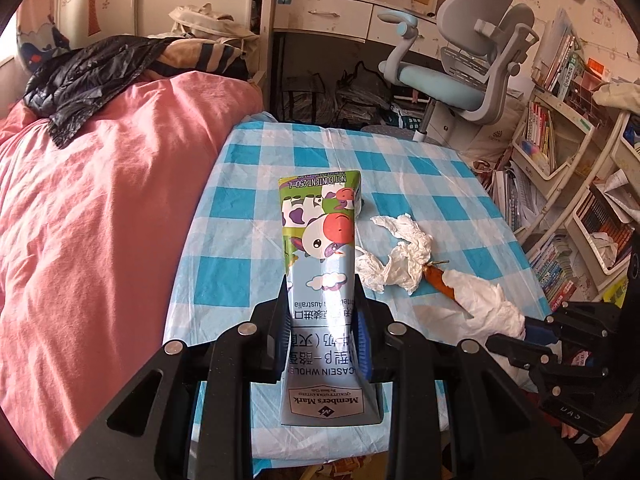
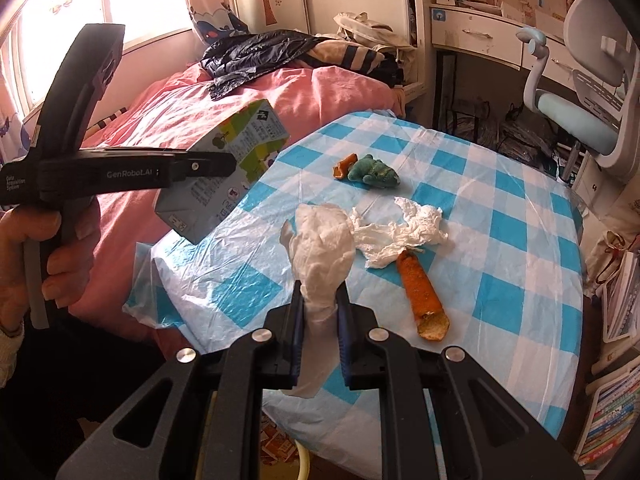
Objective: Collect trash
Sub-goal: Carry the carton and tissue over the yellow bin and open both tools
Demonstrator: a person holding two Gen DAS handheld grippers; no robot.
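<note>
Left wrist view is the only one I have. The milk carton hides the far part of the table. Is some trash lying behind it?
Observer: Yes. A small piece of orange peel lies on the checked tablecloth, touching a green plush toy.
Operator: I see the right hand-held gripper only at the edge. Does it hold something?
Observer: Its jaws are shut on a white crumpled tissue; the right hand-held gripper is raised above the table.
Operator: The orange stick near the other tissue, is it whole?
Observer: No. The near end of the carrot-like piece is bitten or broken off, showing a pale inside. The second tissue lies at its far end.
</note>
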